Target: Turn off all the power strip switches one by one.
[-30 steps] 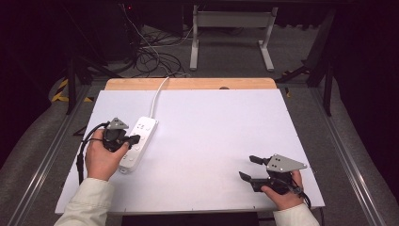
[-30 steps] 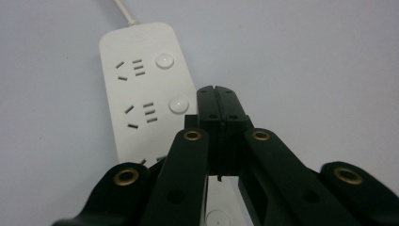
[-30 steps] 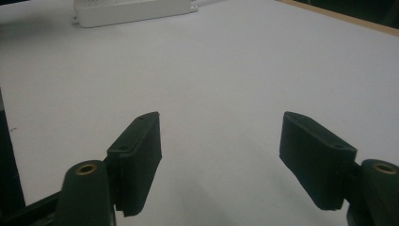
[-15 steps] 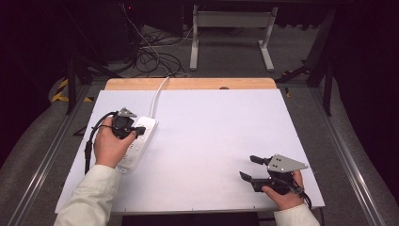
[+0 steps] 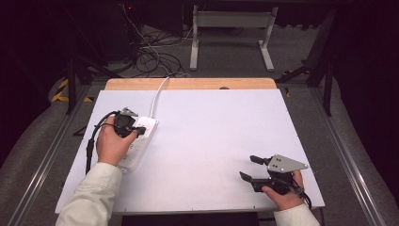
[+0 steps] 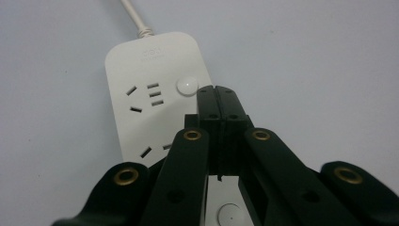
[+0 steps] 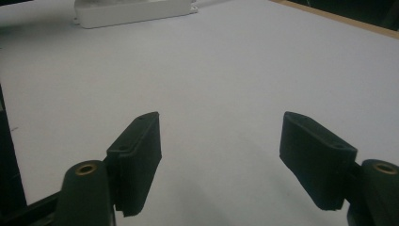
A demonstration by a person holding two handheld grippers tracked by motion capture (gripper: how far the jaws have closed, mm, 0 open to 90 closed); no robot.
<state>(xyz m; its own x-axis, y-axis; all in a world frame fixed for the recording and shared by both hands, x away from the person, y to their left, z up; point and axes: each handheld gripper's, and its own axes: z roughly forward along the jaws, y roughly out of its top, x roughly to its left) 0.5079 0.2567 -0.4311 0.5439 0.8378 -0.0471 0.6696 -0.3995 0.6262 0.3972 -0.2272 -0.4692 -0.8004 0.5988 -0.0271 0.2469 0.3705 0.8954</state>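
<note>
Strip (image 6: 155, 94) lower half hidden | left gripper (image 6: 217, 94) closed, perhaps touching switch (image 6: 187, 85)

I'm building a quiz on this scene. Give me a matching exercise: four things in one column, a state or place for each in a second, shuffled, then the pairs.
1. left gripper
2. right gripper
3. power strip
4. round button

A. jaws wide apart over bare table
B. white, its cord runs off the table's far edge
C. jaws shut, tips over the strip
D. just beside the shut jaw tips

Pairs: 1-C, 2-A, 3-B, 4-D
</note>
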